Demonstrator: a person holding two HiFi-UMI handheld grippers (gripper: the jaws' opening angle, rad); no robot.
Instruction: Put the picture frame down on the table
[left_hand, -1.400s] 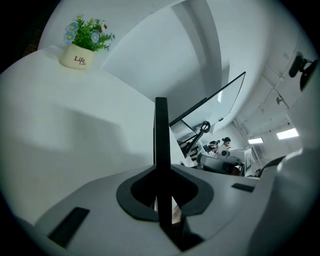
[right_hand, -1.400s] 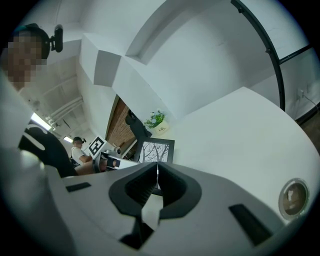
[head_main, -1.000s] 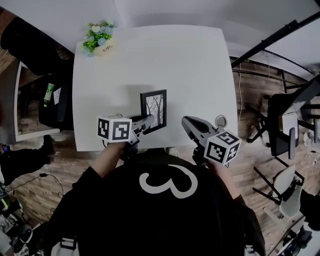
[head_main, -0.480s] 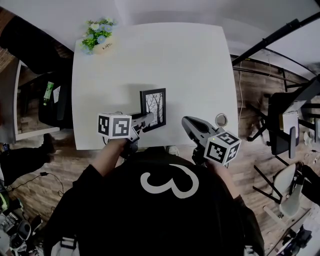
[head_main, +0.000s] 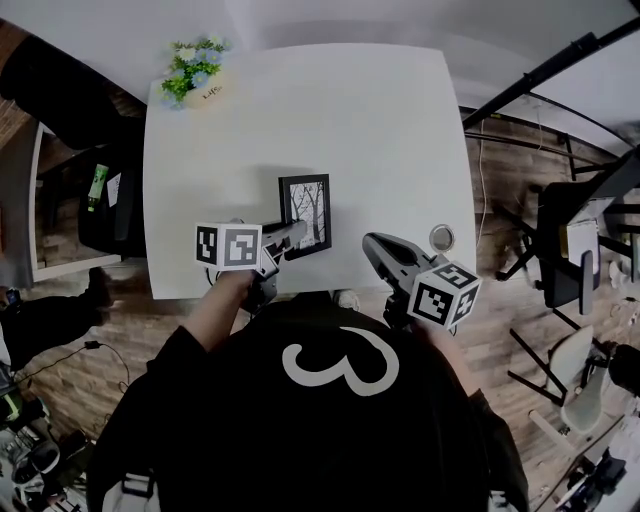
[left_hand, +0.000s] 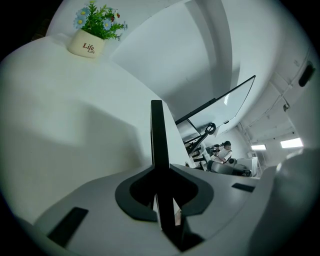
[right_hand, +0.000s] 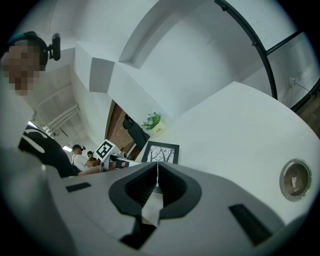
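A black picture frame (head_main: 306, 215) with a tree print hangs over the near middle of the white table (head_main: 380, 130). My left gripper (head_main: 290, 238) is shut on the frame's near edge. In the left gripper view the frame (left_hand: 158, 145) shows edge-on as a dark bar clamped between the jaws (left_hand: 161, 200). I cannot tell whether its lower edge touches the table. My right gripper (head_main: 372, 246) hovers at the table's near edge, to the right of the frame, and is shut on nothing (right_hand: 157, 167). From the right gripper view the frame's (right_hand: 161, 152) printed face shows.
A small pot of flowers (head_main: 196, 72) stands at the table's far left corner. A round metal disc (head_main: 441, 238) lies near the front right edge, beside my right gripper. Dark stands and chairs surround the table on the wooden floor.
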